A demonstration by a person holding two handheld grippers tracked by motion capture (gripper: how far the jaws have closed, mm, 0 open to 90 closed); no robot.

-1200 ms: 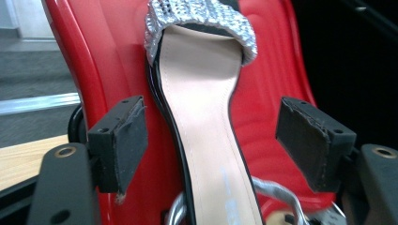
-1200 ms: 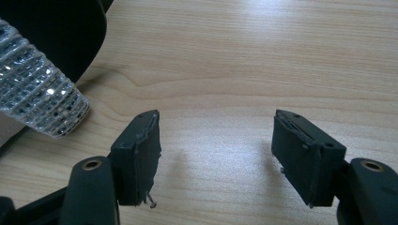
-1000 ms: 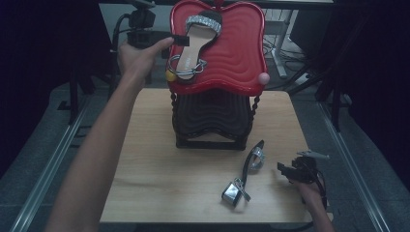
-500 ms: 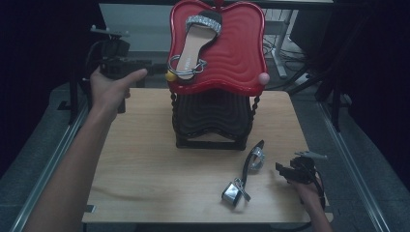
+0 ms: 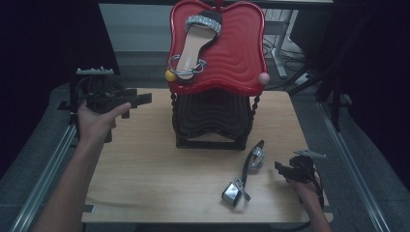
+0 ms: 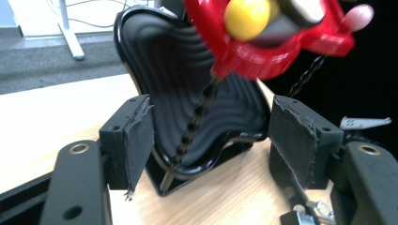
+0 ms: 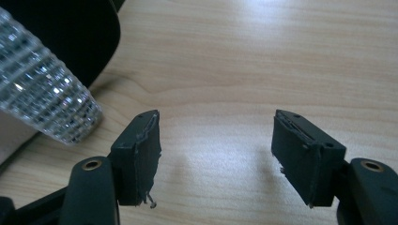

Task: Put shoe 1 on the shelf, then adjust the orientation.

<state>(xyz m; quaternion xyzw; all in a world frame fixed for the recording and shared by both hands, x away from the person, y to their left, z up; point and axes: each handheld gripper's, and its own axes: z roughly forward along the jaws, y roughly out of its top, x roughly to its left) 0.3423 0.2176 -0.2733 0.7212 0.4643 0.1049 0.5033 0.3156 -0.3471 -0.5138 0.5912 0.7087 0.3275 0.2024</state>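
Two sandals, one on the rack and one on the table

One sandal (image 5: 196,46) with a glittering strap is lying toe-up on the tilted red tray (image 5: 241,53) at upper centre of the high view; the other sandal (image 5: 246,171) is lying on its side on the table (image 5: 145,174), lower right of centre.

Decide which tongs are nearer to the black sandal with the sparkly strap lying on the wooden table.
Right. The right tongs sit just beside the black sandal with the sparkly strap; the left tongs are across the table, beyond the rack.

Bare table (image 5: 145,179) left of central rack (image 5: 212,116)
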